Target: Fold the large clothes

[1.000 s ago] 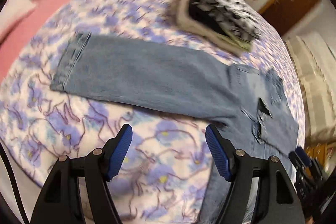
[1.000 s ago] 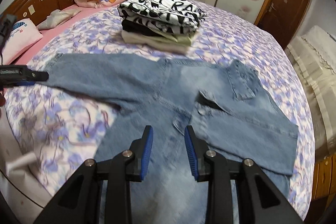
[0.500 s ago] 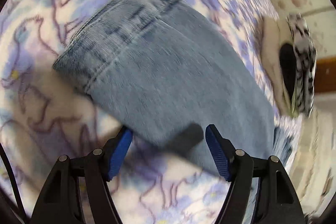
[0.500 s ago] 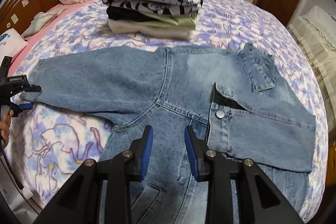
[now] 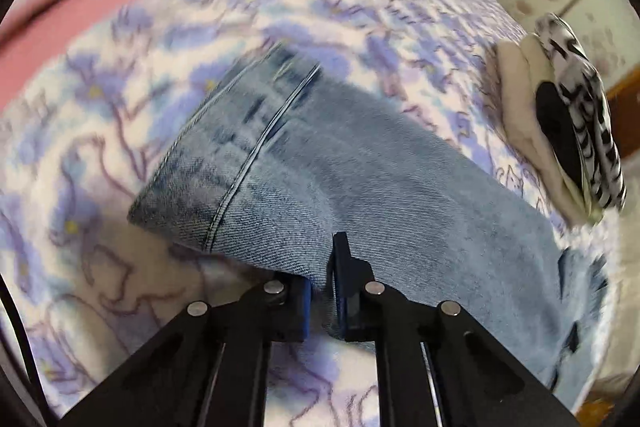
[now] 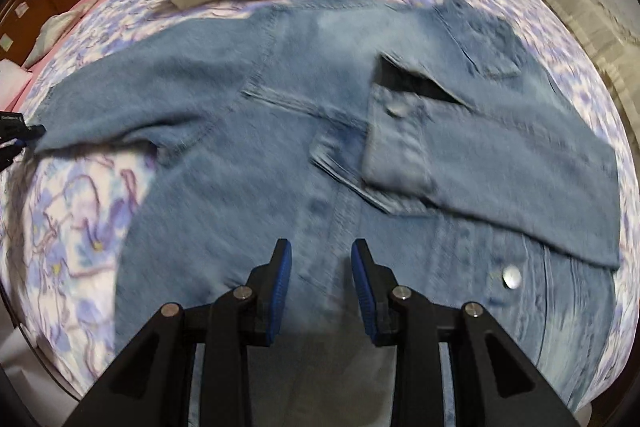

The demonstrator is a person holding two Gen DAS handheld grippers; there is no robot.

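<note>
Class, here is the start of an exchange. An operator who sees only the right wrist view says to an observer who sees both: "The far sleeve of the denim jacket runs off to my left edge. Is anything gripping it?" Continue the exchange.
Observer: Yes. The left gripper is shut on the sleeve, pinching its near edge just behind the cuff.
Operator: Is the cuff folded over?
Observer: No, it lies flat and open-ended on the flowered bedspread.
Operator: And my own gripper?
Observer: The right gripper is open, holding nothing, above the jacket front.
</note>
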